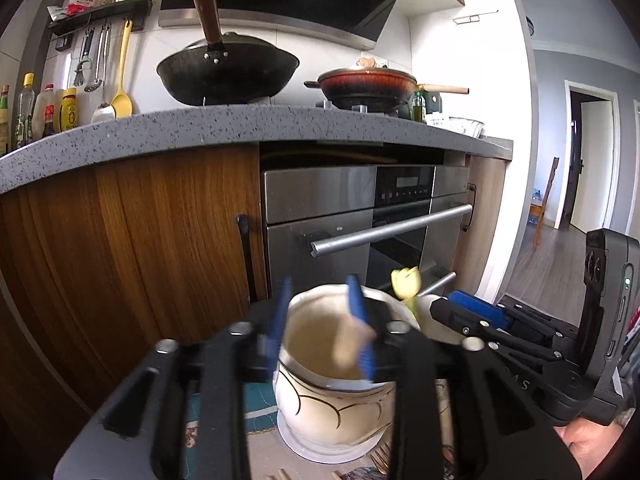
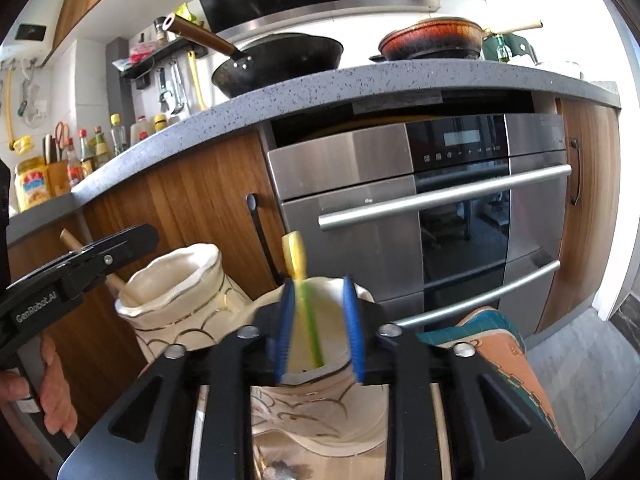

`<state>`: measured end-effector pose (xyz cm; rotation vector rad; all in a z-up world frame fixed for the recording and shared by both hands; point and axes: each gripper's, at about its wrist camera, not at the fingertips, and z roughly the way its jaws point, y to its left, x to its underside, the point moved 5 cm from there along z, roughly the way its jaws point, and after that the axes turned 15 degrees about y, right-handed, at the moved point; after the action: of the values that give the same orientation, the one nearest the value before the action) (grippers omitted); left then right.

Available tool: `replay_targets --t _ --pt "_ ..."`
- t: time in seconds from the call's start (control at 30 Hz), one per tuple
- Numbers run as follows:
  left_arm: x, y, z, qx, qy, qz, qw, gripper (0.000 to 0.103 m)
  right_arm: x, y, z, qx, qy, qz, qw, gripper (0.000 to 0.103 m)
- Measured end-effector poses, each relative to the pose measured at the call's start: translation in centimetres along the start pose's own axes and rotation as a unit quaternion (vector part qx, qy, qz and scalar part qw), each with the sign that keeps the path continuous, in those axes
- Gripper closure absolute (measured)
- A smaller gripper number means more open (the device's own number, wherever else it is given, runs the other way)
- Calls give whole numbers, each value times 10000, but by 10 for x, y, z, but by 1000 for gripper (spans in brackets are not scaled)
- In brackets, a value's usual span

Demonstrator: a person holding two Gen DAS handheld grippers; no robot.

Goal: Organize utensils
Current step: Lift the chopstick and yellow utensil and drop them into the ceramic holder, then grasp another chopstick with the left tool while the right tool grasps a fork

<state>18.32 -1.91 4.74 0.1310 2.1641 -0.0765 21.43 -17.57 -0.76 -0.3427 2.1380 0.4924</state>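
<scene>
Two cream vases with gold lines stand side by side on a patterned mat. In the left wrist view my left gripper (image 1: 320,324) is open over the mouth of the left vase (image 1: 332,408); a blurred wooden utensil (image 1: 350,344) hangs inside, against the right finger. In the right wrist view my right gripper (image 2: 318,328) is open over the right vase (image 2: 320,408); a yellow-green utensil (image 2: 302,280) stands in it between the fingers, blurred. The left vase (image 2: 180,296) holds the wooden handle (image 2: 120,284) there. The yellow utensil's top (image 1: 406,282) shows in the left wrist view.
A wooden cabinet (image 1: 160,248) and steel oven (image 1: 360,216) with bar handles lie straight ahead under a grey counter (image 1: 240,124). A wok (image 1: 228,72) and a brown pan (image 1: 368,86) sit on the stove. Forks and chopsticks (image 1: 380,460) lie on the mat (image 2: 500,352).
</scene>
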Motion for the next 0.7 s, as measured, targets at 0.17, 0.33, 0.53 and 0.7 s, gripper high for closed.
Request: replay_targets --t 0.17,0.33,0.53,0.7 --pt "0 5 -14 -70 -68 -70 9999 46 -1 0 -14 72 -197 -55 9998 57" --pt "8 14 -34 -166 -95 -190 9996 25 0 -1 -41 66 -398 -68 9992 30" --pt "29 26 -52 -197 94 -390 9990 7 7 -5 -74 32 -564 -34 9984 10" --pt "51 28 -61 -306 275 -389 9984 6 21 -11 -90 134 -570 70 9983 5"
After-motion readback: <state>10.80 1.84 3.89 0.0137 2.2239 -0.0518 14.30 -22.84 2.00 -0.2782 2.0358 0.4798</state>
